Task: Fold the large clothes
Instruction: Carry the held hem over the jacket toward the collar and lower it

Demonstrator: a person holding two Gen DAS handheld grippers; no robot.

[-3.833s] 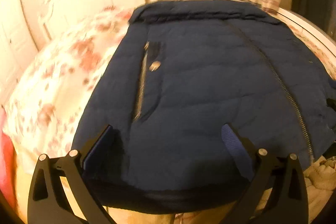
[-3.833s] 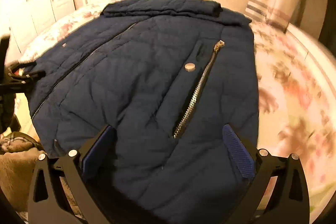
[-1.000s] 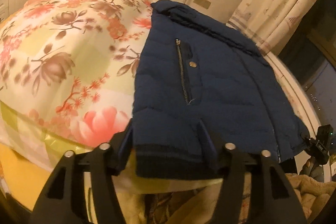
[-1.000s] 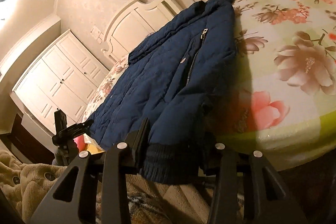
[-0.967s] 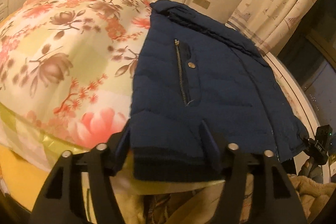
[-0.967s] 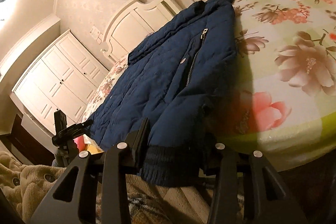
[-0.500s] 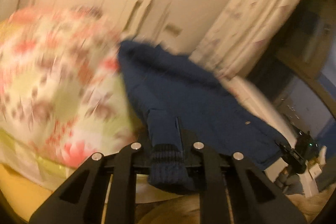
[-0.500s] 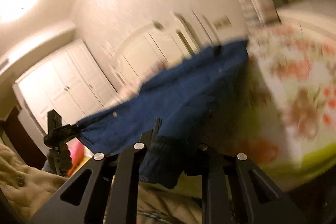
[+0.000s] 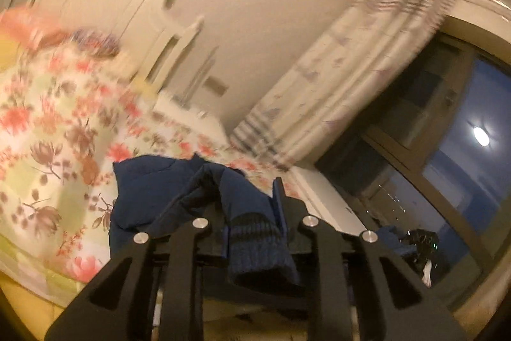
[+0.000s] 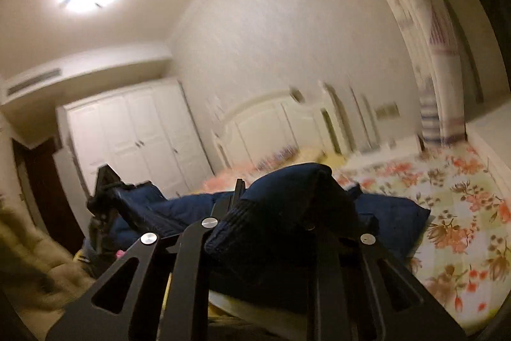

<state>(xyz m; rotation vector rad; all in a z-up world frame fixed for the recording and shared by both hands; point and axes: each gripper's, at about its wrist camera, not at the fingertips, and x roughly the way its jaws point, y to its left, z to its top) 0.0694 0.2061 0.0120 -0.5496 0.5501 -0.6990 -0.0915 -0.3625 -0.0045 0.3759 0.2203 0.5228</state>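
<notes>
The left gripper (image 9: 252, 213) points nearly level across the bed, its black fingers pinching the ribbed knit hem of the navy quilted jacket (image 9: 150, 190) at lower centre of the frame; its jaws have just been easing slightly apart with the hem between them. The right gripper (image 10: 274, 206) is clamped on the same hem. The jacket hangs bunched and creased over the floral bedspread (image 10: 463, 213)
</notes>
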